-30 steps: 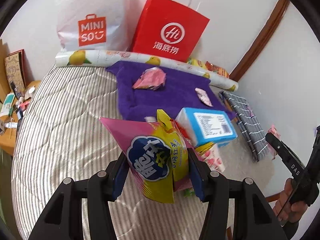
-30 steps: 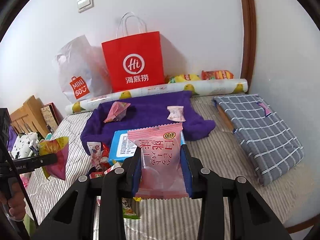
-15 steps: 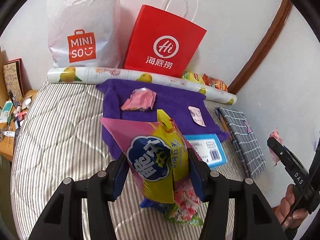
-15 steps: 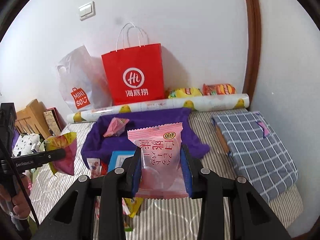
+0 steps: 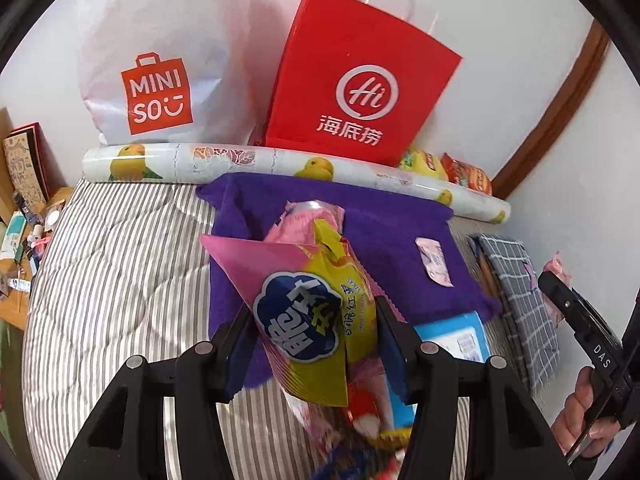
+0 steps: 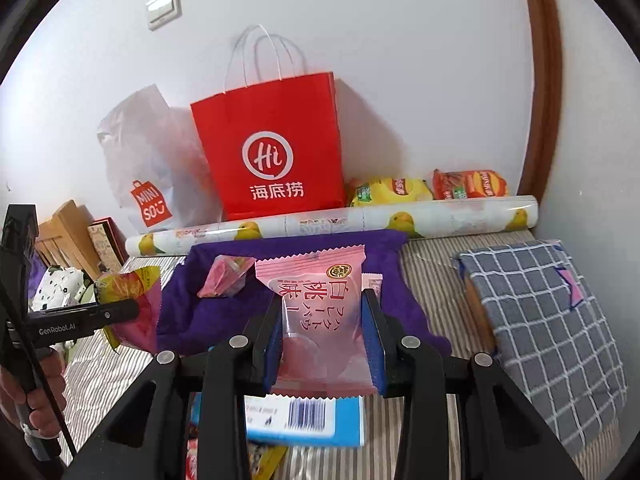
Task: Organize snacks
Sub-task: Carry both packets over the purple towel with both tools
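My left gripper (image 5: 316,340) is shut on a pink and yellow snack bag (image 5: 308,304), held above the near edge of a purple towel (image 5: 388,232). My right gripper (image 6: 322,340) is shut on a pink peach-flavour packet (image 6: 316,304), also over that towel's (image 6: 280,248) near side. On the towel lie a crumpled pink packet (image 6: 224,282) and a small pink sachet (image 5: 434,262). A blue box (image 6: 304,420) and loose snacks lie on the striped bed below both grippers.
A red paper bag (image 5: 360,80) and a white plastic bag (image 5: 160,60) lean on the wall behind a fruit-print roll (image 5: 260,160). Yellow and red chip bags (image 6: 424,190) lie by the roll. A folded checked cloth (image 6: 548,320) lies at right.
Both grippers have moved forward over the bed toward the purple towel and the bags, each keeping its packet. The blue box and loose snacks have slid lower in both views.
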Demonstrator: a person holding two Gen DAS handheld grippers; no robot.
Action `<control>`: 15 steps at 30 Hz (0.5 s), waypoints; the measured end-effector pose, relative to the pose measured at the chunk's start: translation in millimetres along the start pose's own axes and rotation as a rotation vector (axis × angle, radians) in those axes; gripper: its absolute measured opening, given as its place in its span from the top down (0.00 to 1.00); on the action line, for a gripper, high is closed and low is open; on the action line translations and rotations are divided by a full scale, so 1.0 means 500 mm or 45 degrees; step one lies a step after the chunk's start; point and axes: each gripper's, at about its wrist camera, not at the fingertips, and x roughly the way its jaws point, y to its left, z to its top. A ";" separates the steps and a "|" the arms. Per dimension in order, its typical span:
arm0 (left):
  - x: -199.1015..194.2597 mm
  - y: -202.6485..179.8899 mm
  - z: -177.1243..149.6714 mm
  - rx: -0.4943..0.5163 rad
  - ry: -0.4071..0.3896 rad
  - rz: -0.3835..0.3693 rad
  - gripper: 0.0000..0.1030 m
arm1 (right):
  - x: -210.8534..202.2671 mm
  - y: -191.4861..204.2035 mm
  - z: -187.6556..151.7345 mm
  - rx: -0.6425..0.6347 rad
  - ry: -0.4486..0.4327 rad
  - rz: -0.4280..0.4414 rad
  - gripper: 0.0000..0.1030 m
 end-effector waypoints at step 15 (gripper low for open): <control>0.105 0.029 0.058 -0.024 0.042 0.038 0.49 | 0.161 -0.028 0.055 0.014 0.068 0.077 0.66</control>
